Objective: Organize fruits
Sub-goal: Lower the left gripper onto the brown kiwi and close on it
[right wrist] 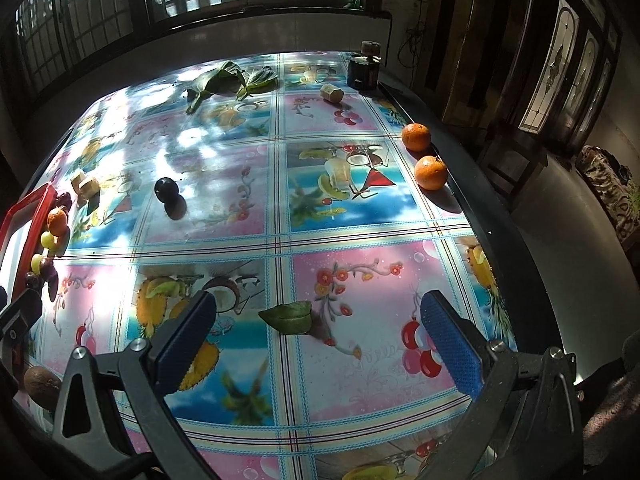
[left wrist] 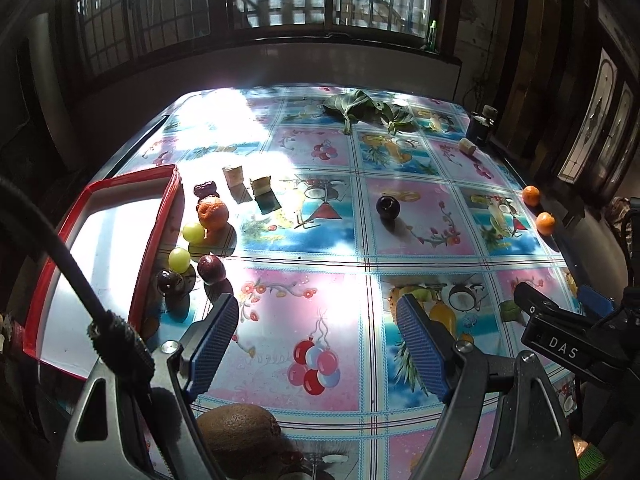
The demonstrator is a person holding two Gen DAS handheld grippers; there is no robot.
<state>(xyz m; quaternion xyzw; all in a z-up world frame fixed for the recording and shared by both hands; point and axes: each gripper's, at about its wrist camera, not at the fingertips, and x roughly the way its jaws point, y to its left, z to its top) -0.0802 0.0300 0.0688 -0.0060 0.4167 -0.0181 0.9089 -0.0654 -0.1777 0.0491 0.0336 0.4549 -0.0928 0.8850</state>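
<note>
A red-rimmed tray (left wrist: 154, 216) lies at the table's left, also in the right wrist view (right wrist: 38, 216). Beside it sit an orange (left wrist: 213, 211), two green grapes (left wrist: 193, 232), (left wrist: 179, 259), and dark plums (left wrist: 211, 269), (left wrist: 169, 281). A dark plum (left wrist: 388, 207) sits mid-table, also in the right wrist view (right wrist: 167, 189). Two oranges (right wrist: 416, 137), (right wrist: 430, 172) lie at the right edge. A kiwi (left wrist: 239, 432) lies near my left gripper (left wrist: 320, 354), which is open and empty. My right gripper (right wrist: 320, 348) is open above a green leaf (right wrist: 286, 316).
Small tan blocks (left wrist: 233, 175), (left wrist: 260, 186) stand near the tray. Green leaves (left wrist: 360, 108) lie at the far edge. A dark jar (right wrist: 362, 70) and a tan piece (right wrist: 331, 93) stand at the far right corner. A window wall runs behind the table.
</note>
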